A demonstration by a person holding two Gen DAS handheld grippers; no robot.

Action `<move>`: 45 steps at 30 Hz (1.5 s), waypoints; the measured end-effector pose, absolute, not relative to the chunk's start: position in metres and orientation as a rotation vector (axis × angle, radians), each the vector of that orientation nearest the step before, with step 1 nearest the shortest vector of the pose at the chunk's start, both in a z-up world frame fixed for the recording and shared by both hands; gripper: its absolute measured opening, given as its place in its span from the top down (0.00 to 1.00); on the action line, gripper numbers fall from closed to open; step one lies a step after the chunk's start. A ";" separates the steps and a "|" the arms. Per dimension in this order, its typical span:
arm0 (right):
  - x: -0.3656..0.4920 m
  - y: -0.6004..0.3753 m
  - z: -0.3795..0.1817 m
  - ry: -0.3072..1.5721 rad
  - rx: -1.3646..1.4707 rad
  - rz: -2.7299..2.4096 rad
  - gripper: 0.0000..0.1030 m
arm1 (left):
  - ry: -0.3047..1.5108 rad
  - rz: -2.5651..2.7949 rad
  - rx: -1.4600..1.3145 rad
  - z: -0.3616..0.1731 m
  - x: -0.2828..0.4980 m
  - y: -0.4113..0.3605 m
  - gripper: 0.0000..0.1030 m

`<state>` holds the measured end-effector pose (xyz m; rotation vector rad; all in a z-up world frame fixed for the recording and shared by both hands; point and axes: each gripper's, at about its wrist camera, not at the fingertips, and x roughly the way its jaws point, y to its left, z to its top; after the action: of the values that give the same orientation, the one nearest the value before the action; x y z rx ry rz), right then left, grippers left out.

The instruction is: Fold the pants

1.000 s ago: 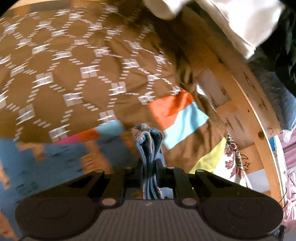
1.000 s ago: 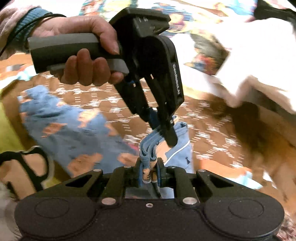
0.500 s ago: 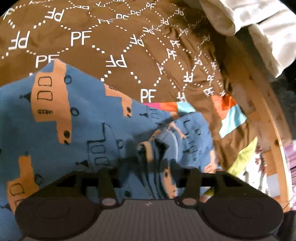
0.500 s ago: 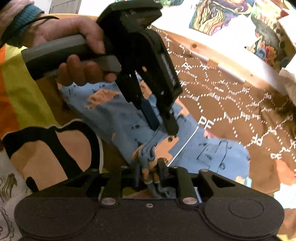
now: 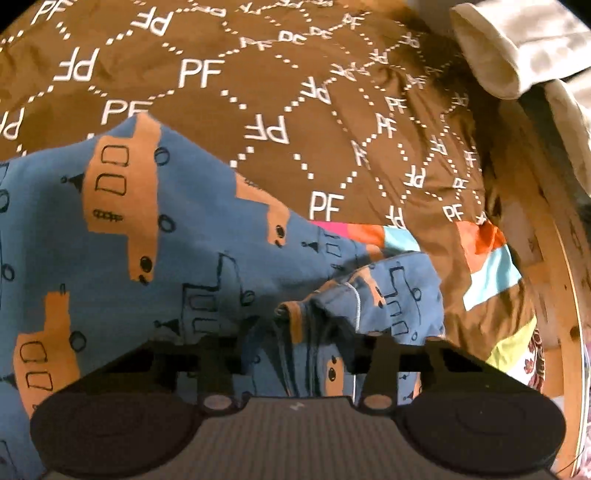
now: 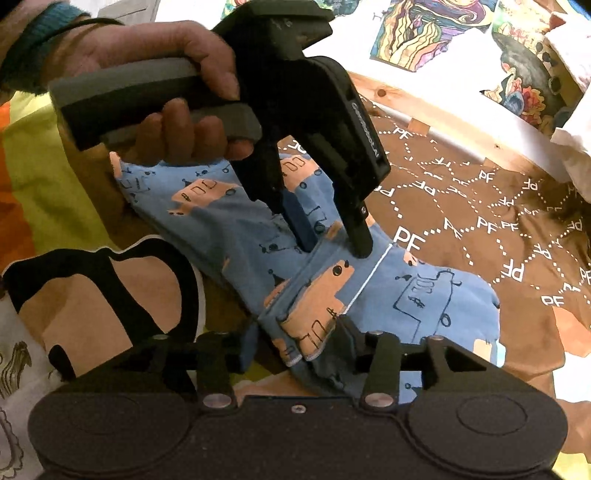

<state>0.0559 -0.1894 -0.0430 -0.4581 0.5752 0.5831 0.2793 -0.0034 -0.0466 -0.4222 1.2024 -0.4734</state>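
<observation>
The pants (image 5: 147,240) are blue with orange vehicle prints and lie on the brown patterned bedspread (image 5: 258,74). They also show in the right wrist view (image 6: 424,295), folded over with the cuff edge toward me. My left gripper (image 5: 295,332) is open, its jaws standing apart over the bunched cloth. In the right wrist view the left gripper (image 6: 332,240) presses down on the fabric, held by a hand. My right gripper (image 6: 299,347) is open, with the pant hem lying loose between its spread jaws.
A wooden bed frame (image 5: 546,258) runs along the right edge. White cloth (image 5: 517,55) lies at the upper right. A colourful patterned sheet (image 6: 424,33) and a yellow and orange cover (image 6: 44,177) lie around the bedspread.
Both grippers were shut on the bunched pant fabric and lifted it; they have lowered it onto the bedspread and opened. The pants now lie spread and folded.
</observation>
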 end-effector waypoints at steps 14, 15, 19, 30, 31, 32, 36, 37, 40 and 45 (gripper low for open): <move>0.057 -0.194 -0.025 0.555 -0.319 0.582 0.84 | 1.194 -0.545 -0.301 -0.014 0.287 -0.012 0.81; 0.057 -0.191 -0.023 0.549 -0.316 0.585 0.84 | 1.188 -0.553 -0.296 -0.011 0.288 -0.010 0.81; 0.061 -0.179 -0.018 0.533 -0.313 0.601 0.84 | 1.167 -0.575 -0.267 -0.004 0.291 0.005 0.81; 0.074 -0.134 -0.021 0.559 -0.320 0.679 0.84 | 1.172 -0.548 -0.286 -0.010 0.293 0.061 0.81; 0.075 -0.130 -0.021 0.560 -0.319 0.687 0.84 | 1.172 -0.544 -0.292 -0.010 0.293 0.066 0.81; 0.075 -0.125 -0.021 0.562 -0.321 0.694 0.84 | 1.172 -0.542 -0.297 -0.011 0.292 0.071 0.81; 0.077 -0.112 -0.023 0.570 -0.330 0.716 0.84 | 1.172 -0.532 -0.286 -0.013 0.291 0.084 0.81; 0.077 -0.109 -0.024 0.573 -0.334 0.721 0.84 | 1.172 -0.527 -0.275 -0.014 0.291 0.086 0.81; 0.078 -0.099 -0.027 0.577 -0.345 0.737 0.84 | 1.168 -0.511 -0.249 -0.018 0.291 0.089 0.81; 0.083 -0.089 -0.042 0.599 -0.358 0.752 0.83 | 1.165 -0.467 -0.188 -0.032 0.289 0.089 0.73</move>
<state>0.0831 -0.0889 -0.0418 -0.3584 0.5993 0.7515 0.2893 0.0895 -0.0316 -0.1877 1.1653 -0.4669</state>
